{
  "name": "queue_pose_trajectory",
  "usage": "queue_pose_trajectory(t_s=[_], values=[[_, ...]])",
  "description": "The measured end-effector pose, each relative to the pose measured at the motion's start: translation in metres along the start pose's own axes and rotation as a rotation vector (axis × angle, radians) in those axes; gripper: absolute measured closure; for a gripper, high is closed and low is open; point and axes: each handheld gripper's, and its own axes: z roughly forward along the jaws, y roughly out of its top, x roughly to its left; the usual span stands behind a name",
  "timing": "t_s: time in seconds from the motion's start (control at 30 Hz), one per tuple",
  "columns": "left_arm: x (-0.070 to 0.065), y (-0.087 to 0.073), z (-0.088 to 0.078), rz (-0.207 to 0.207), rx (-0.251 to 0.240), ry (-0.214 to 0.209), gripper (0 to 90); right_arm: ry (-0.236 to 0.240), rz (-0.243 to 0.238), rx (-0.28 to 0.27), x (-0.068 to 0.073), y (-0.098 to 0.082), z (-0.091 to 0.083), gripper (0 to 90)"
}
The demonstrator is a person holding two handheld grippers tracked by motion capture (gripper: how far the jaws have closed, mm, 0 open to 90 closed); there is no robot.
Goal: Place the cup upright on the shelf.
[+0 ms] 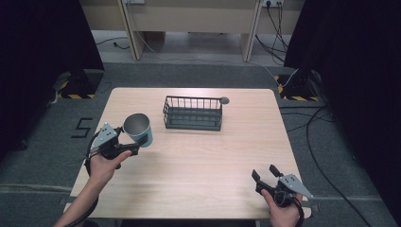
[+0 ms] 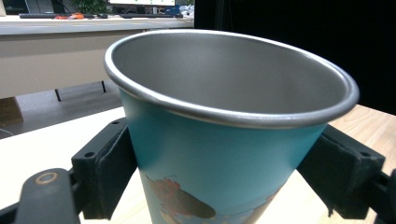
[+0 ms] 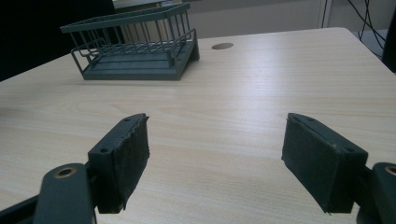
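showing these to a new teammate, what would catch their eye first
First the blue cup with its bare metal inside, clamped in the left gripper and held up over the table's left side. Next the dark wire basket, standing empty at the middle of the wooden table toward its far edge. The right gripper sits open and holding nothing near the front right corner.

Bench [image 1: 198, 165] is overlooked from above; wire basket [image 3: 135, 46] is shared with the low right gripper view; left gripper view is pressed close to a cup [image 2: 224, 140].
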Motion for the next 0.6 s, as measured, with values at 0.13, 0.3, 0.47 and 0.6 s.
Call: queue_pose_trajectory(t_s=[0.13, 0.3, 0.47, 0.6], values=[[0.000, 0.002, 0.002, 0.001, 0.000, -0.001, 15.4, 0.000, 0.001, 0.000, 0.000, 0.000, 0.000, 23.6], [0.000, 0.005, 0.005, 0.004, -0.003, -0.005, 15.4, 0.001, 0.002, 0.000, 0.000, 0.000, 0.000, 23.7], [-0.001, 0.007, 0.009, 0.006, -0.001, -0.008, 15.4, 0.002, 0.003, 0.000, 0.000, 0.000, 0.000, 23.7], [-0.001, 0.008, 0.012, 0.006, -0.001, -0.010, 15.4, 0.001, 0.003, -0.001, 0.000, 0.000, 0.000, 23.7]])
